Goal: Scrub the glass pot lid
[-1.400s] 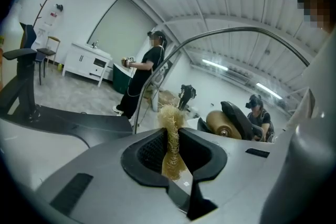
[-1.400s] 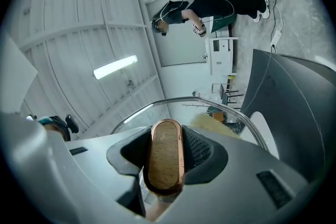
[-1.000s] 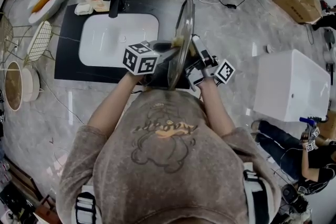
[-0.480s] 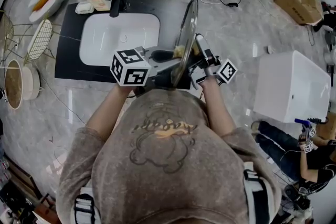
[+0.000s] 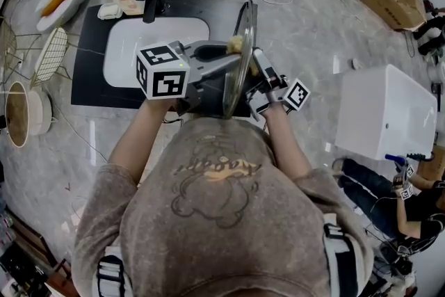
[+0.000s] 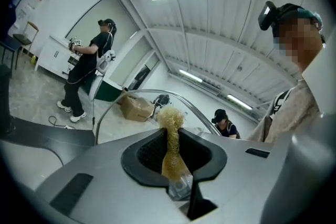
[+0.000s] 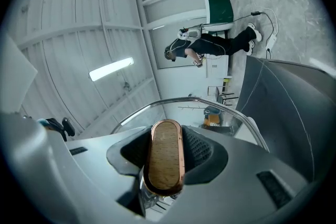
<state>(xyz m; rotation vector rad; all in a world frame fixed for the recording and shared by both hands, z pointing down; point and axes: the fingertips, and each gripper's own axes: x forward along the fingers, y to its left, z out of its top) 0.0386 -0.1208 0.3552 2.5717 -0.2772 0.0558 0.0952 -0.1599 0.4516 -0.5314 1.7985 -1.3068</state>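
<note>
**A:** Where is the glass pot lid (image 5: 245,23) at this moment?

**B:** It is not lying on anything. It is being held in the air, upright on its edge, between the two grippers and close in front of the person (image 5: 215,191) who is carrying them. In the head view it is showing edge-on over the right part of the black counter (image 5: 89,83). It is beside the white sink (image 5: 132,49) with the dark faucet (image 5: 151,0).

**A:** Which tool is carrying it?

**B:** The right gripper (image 5: 259,65) is carrying it. In the right gripper view its jaws are sitting closed from both sides on the lid's handle (image 7: 164,162), an oval wooden knob with a copper-coloured rim. The pads are pressing on it, and the metal rim of the lid is curving behind.

**A:** And what is the other tool doing?

**B:** The left gripper (image 5: 221,55) is standing on the opposite face of the glass. Its jaws are clamping a yellowish, fibrous scrubber (image 6: 170,139), which is sticking out forward between them. The frayed tip is touching the glass near the upper part of the lid.

**A:** Is anything else showing?

**B:** In the left gripper view a bystander (image 6: 84,68) in dark clothes is standing far behind. A cardboard box (image 6: 135,107) is showing through the glass.
</note>
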